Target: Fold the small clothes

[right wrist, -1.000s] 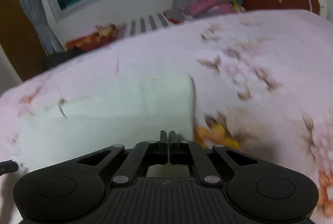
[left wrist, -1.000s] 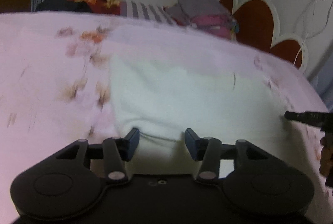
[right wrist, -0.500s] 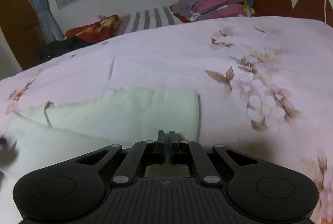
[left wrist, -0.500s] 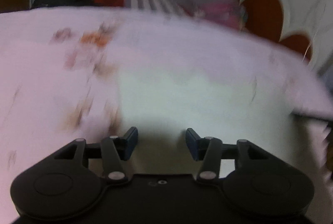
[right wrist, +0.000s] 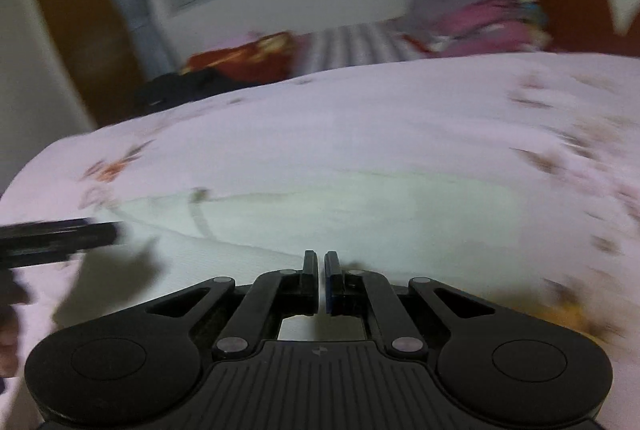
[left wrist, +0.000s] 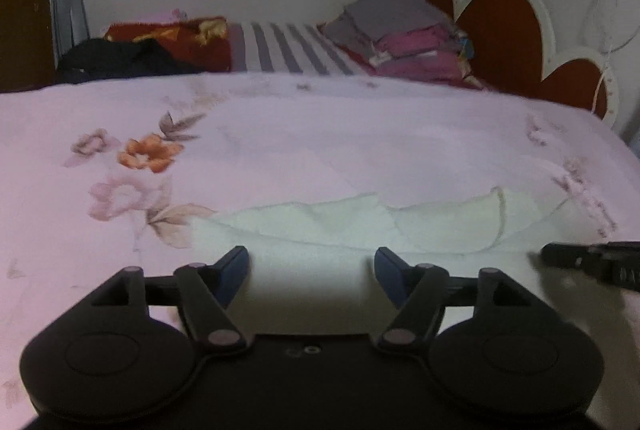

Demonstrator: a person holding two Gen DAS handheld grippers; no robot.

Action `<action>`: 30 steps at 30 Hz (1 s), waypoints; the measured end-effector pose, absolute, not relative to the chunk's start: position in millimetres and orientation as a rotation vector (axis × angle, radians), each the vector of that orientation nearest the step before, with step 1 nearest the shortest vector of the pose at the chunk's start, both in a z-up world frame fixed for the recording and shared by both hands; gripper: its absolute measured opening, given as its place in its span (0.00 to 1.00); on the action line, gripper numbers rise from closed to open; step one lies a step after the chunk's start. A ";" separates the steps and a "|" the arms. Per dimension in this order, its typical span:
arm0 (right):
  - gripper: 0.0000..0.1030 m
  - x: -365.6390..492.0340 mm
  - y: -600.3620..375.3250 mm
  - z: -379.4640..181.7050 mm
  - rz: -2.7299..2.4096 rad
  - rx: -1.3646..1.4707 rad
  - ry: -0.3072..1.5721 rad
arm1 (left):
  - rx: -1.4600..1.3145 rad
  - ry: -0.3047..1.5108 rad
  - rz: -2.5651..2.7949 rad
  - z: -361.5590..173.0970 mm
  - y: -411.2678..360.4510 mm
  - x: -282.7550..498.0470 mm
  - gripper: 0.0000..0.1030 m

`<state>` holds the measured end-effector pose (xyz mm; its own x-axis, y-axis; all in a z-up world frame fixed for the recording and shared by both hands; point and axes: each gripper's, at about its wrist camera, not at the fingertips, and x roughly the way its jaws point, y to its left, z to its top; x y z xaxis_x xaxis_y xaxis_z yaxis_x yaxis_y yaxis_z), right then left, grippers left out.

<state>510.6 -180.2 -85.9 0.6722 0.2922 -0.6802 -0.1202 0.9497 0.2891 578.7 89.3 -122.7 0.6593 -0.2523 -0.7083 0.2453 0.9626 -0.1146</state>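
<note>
A small white garment (left wrist: 360, 226) lies flat on the pink floral bedspread (left wrist: 280, 142), with a folded layer along its far side. It also shows in the right wrist view (right wrist: 320, 206), blurred. My left gripper (left wrist: 310, 262) is open and empty, low over the garment's near left part. My right gripper (right wrist: 320, 262) has its jaws nearly closed with a thin gap, over the garment's near edge; I see no cloth between them. Its tip (left wrist: 580, 258) shows at the right edge of the left wrist view. The left gripper's tip (right wrist: 60, 234) shows at the left of the right wrist view.
A stack of folded clothes (left wrist: 404, 38) sits at the far right by the red and white headboard (left wrist: 504, 38). A striped sheet (left wrist: 288, 46), a red cushion (left wrist: 180, 38) and dark cloth (left wrist: 120, 62) lie beyond the bedspread under a window.
Both grippers have pulled back toward the garment's near edge. The right gripper's jaws have parted slightly. The right wrist view is now blurred by motion.
</note>
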 end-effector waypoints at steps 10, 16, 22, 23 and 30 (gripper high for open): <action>0.00 528.2 -185.5 -103.3 0.180 0.165 0.842 | 0.038 0.817 -0.213 -127.5 106.4 576.2 0.61; 0.00 524.4 -150.9 -88.4 0.273 0.182 0.827 | 0.010 0.756 -0.199 -107.6 69.4 533.3 0.73; 0.00 514.9 -133.5 -99.5 0.319 0.161 0.872 | 0.018 0.800 -0.182 -117.7 48.0 512.6 0.73; 0.00 512.6 -134.4 -102.2 0.316 0.155 0.876 | 0.032 0.806 -0.178 -121.4 47.6 511.8 0.73; 0.00 489.2 -177.3 -102.5 0.182 0.131 0.865 | 0.034 0.824 -0.134 -130.3 65.7 501.8 0.73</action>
